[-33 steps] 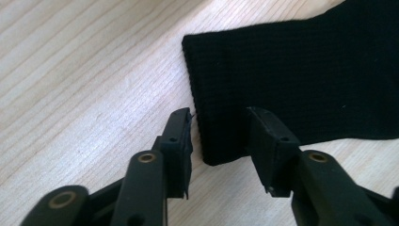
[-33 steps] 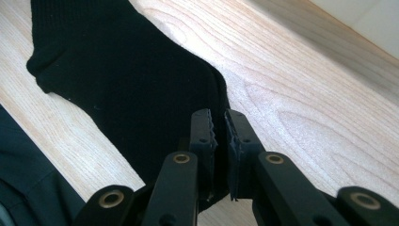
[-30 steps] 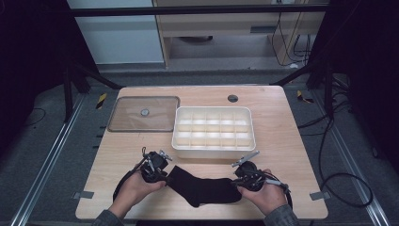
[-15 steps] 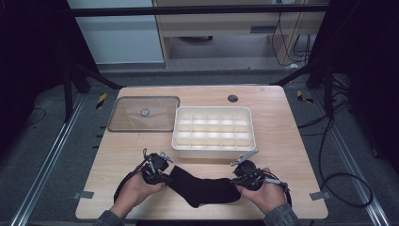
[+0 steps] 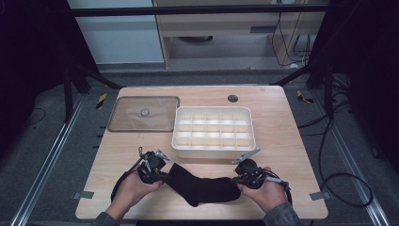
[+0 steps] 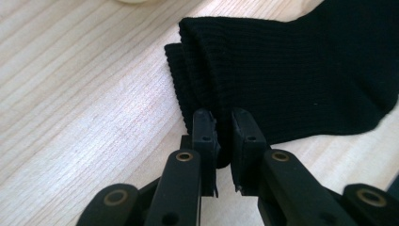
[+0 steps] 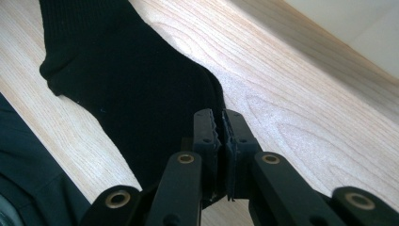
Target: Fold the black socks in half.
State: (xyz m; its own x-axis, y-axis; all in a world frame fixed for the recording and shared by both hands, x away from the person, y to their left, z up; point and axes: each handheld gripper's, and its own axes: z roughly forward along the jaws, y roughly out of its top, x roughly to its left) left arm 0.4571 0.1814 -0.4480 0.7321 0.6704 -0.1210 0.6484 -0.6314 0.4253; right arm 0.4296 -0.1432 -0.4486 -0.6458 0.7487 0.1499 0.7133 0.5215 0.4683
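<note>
A black sock (image 5: 202, 187) lies flat on the wooden table (image 5: 282, 141) near its front edge, stretched between my two hands. My left gripper (image 5: 162, 173) pinches the ribbed cuff end (image 6: 207, 80) of the sock; its jaws have just been closing on the fabric. In the left gripper view the left gripper (image 6: 223, 136) has the cuff's edge squeezed between its pads. My right gripper (image 5: 235, 178) is shut on the toe end, and in the right gripper view the right gripper (image 7: 222, 129) clamps the sock (image 7: 127, 89) by its edge.
A white divided tray (image 5: 214, 146) with several empty compartments stands just behind the sock. A clear lid (image 5: 143, 114) with a small knob lies at the back left. A dark round hole (image 5: 232, 98) marks the table's far edge.
The left gripper has edged slightly right onto the sock's cuff and closed on it. The right gripper and the sock have stayed in place.
</note>
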